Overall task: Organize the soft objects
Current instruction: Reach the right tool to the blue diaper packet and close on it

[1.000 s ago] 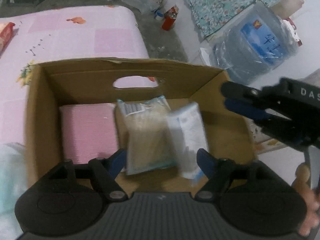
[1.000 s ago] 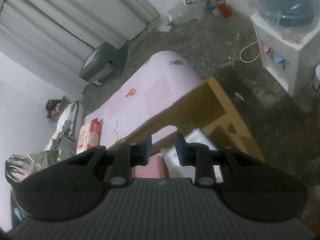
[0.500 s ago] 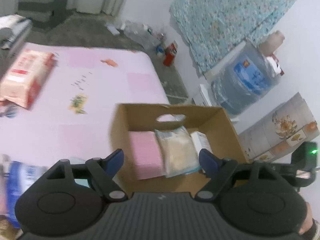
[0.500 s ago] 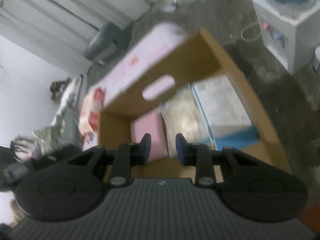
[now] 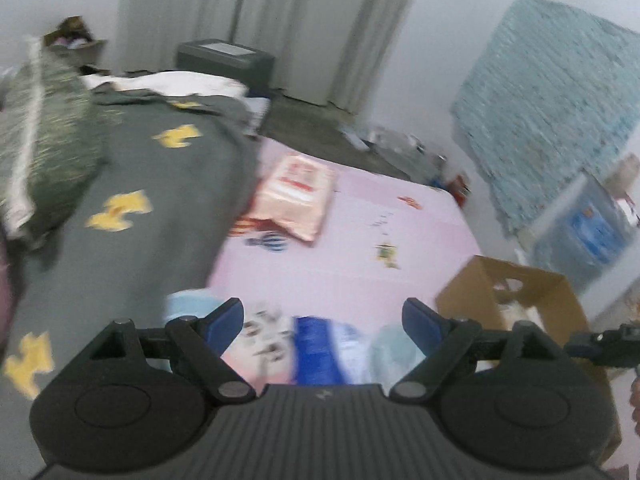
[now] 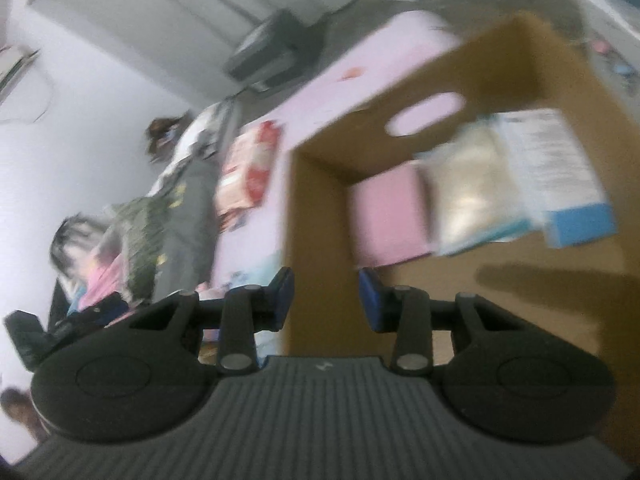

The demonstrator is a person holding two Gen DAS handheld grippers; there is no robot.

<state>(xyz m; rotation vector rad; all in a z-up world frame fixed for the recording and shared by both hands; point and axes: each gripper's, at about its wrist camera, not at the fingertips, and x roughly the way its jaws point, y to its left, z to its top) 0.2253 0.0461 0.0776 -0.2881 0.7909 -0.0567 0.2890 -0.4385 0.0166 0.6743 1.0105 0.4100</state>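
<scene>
Left wrist view: the left claw [image 5: 323,320] stands wide open with nothing between its two blue pads; its jaws have just been opening. Below it on the pink bed sheet [image 5: 360,256] lie blurred soft packs, one with a dark blue band [image 5: 316,352] and one pale blue [image 5: 188,306]. One orange-and-white pack [image 5: 296,196] lies farther up the sheet, beside the grey blanket [image 5: 160,184]. One cardboard box [image 5: 516,296] sits at the right.

Right wrist view: the right claw [image 6: 325,300] is partly open and empty, its jaws just having opened, straddling the near corner wall of the cardboard box [image 6: 316,200]. Three packs lie side by side inside: one pink [image 6: 384,216], one clear with pale filling [image 6: 468,188], one white-and-blue [image 6: 560,172].
</scene>
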